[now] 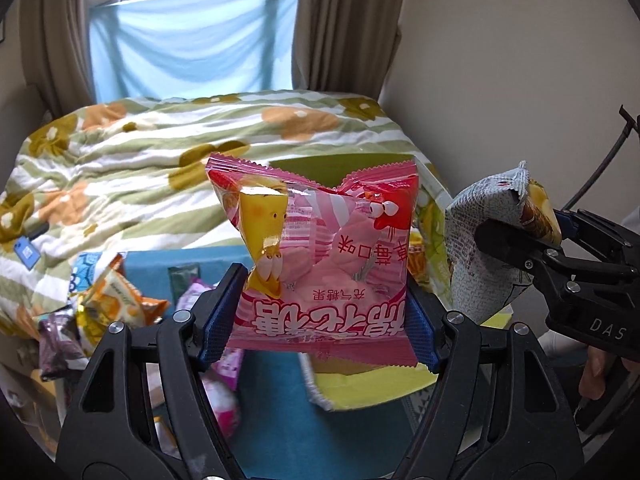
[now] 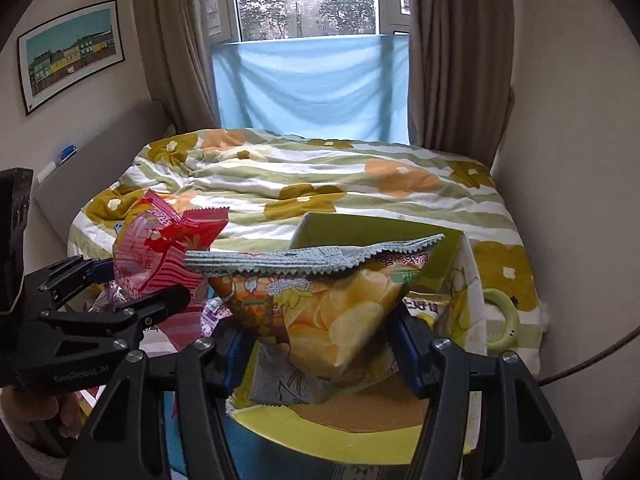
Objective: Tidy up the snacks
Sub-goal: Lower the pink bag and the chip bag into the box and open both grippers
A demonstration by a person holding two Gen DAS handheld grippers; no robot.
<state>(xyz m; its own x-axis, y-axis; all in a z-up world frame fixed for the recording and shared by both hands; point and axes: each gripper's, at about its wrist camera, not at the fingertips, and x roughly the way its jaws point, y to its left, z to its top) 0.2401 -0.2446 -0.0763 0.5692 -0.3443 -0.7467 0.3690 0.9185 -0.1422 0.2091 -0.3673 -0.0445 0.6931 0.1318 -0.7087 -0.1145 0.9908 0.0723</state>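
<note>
The pink marshmallow bag [image 1: 320, 264] hangs in the air, pinched across its lower half by the left gripper [image 1: 320, 316], its blue-padded fingers [image 1: 222, 312] pressing in on either side so the puffed top rises clear above them. Just to its right the chip bag [image 2: 328, 304], yellow with a grey crimped seal, is clenched the same way in the right gripper [image 2: 320, 344], fingers [image 2: 404, 344] at both flanks and the seal edge standing above. Both bags are held above the yellow-green cardboard box [image 2: 468, 280], whose open mouth lies directly beyond and below the chip bag, with other packets already inside. The step in hand looks like carrying the two bags to that box; to do it well I would bring each one squarely over the opening before letting go, lower it until the bottom edge is inside the walls, and release one hand at a time so the grippers do not knock together. The air-filled bags will spring and slide, so a gentle, low drop suits them better than a toss. To the left, a heap of loose snacks [image 1: 116, 304] lies on the blue tabletop [image 1: 280, 412] and is not yet sorted. Behind everything spreads a bed with a flowered quilt [image 1: 160, 148].
</note>
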